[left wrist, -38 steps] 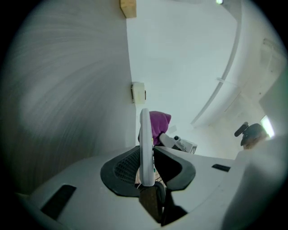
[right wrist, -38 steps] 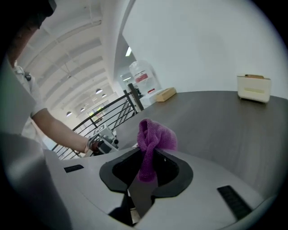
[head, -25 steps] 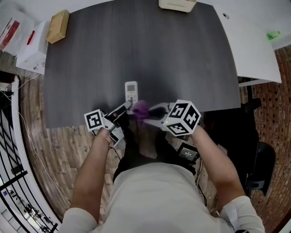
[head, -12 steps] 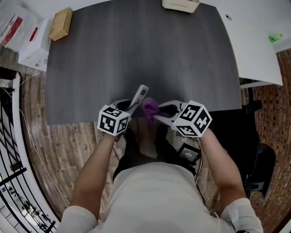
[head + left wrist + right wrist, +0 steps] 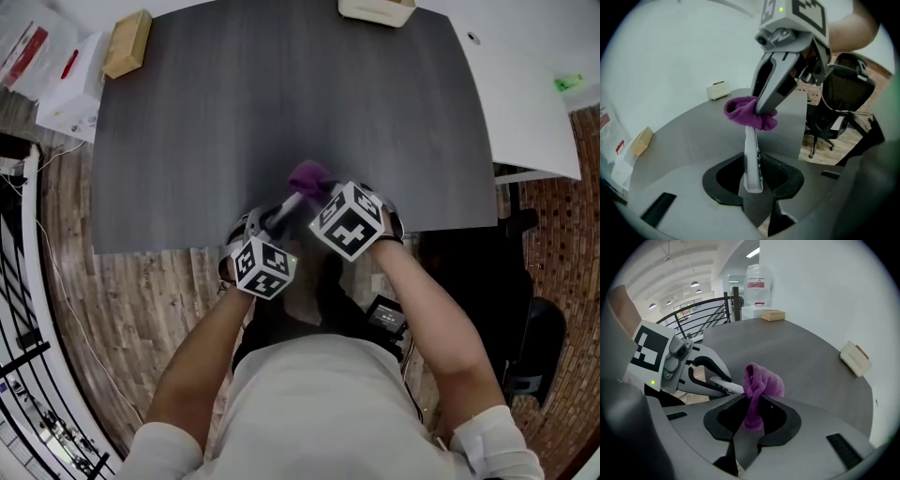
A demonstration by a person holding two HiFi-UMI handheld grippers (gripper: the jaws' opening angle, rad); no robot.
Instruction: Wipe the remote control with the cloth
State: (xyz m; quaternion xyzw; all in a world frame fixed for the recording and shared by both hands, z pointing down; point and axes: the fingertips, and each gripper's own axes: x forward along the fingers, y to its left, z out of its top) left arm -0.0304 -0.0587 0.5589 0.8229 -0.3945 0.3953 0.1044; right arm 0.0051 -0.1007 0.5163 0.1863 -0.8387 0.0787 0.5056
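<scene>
My left gripper (image 5: 752,180) is shut on the near end of a white remote control (image 5: 751,154), held edge-on and pointing away over the dark grey table (image 5: 281,94). A purple cloth (image 5: 747,112) is bunched over the remote's far end. My right gripper (image 5: 752,416) is shut on that cloth (image 5: 758,387), pressing it against the remote (image 5: 726,386). In the head view the cloth (image 5: 307,175) shows just beyond the right gripper's marker cube (image 5: 349,220), and the left gripper's cube (image 5: 262,267) sits at the table's near edge. The remote's buttons are hidden.
A tan box (image 5: 128,42) lies at the table's far left corner and a cream object (image 5: 375,9) at its far edge. White packets (image 5: 56,84) sit to the left, a white table (image 5: 525,84) to the right. A black office chair (image 5: 530,337) stands at the right.
The remote went from lying flat on the table to being held up edge-on as the left gripper rolled. The right gripper carried the cloth left and farther out, onto the remote's far end.
</scene>
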